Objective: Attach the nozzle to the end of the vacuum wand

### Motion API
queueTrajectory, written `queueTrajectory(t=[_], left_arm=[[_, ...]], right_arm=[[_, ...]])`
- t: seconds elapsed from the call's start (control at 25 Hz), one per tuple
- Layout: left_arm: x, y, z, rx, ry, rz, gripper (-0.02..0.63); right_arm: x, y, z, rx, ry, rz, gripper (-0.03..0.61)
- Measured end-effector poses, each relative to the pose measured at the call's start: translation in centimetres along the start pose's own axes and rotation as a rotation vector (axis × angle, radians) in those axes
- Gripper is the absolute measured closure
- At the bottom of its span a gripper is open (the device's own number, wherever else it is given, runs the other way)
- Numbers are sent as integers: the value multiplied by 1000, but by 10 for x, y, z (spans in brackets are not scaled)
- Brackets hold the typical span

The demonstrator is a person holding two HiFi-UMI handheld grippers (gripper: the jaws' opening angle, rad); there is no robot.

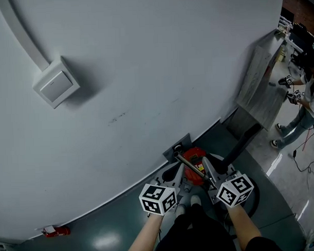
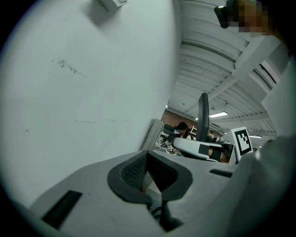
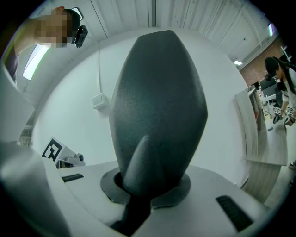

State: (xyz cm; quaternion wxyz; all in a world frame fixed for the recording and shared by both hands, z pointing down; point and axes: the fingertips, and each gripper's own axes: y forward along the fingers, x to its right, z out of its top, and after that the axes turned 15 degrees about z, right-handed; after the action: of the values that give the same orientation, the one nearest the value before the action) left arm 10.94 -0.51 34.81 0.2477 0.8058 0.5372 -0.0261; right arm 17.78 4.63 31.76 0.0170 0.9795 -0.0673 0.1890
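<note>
Right tongs (image 3: 149, 190) clamp the nozzle (image 3: 157, 106), which points to 2 o'clock in head view, likely to line it up with the wand (image 1: 192, 168). Left tongs (image 2: 155, 187) are closed and empty.

1. This is a lab-like work hall. Beyond the fingers (image 1: 207, 169) rises a bare white wall (image 1: 145, 71) carrying a surface-mounted switch box (image 1: 56, 86) fed by exposed conduit (image 1: 22, 34).
2. Beneath the fingers lies a glossy dark green floor (image 1: 114, 229), with a loose cable (image 1: 302, 161) well to their right.
3. Above them runs a ribbed ceiling (image 2: 208, 65) with strip lights (image 2: 218, 114). Far beyond stands a brick wall (image 2: 172, 114).
4. Far right of the fingers, another person (image 1: 310, 99) at a table (image 1: 269, 93) holds marker-cube grippers (image 1: 295, 95).
</note>
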Motion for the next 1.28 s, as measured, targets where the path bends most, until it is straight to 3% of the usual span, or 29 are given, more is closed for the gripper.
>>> queueTrajectory(t=[0.44, 0.76, 1.28], left_arm=[[-16, 28, -5, 1, -33, 78, 609], [-44, 45, -46, -23, -132, 125, 609], [-73, 65, -87, -69, -183, 147, 609]], right_arm=[[35, 29, -3, -23, 32, 96, 529], [54, 65, -28, -69, 51, 158, 529], [60, 99, -55, -120, 38, 202, 529]])
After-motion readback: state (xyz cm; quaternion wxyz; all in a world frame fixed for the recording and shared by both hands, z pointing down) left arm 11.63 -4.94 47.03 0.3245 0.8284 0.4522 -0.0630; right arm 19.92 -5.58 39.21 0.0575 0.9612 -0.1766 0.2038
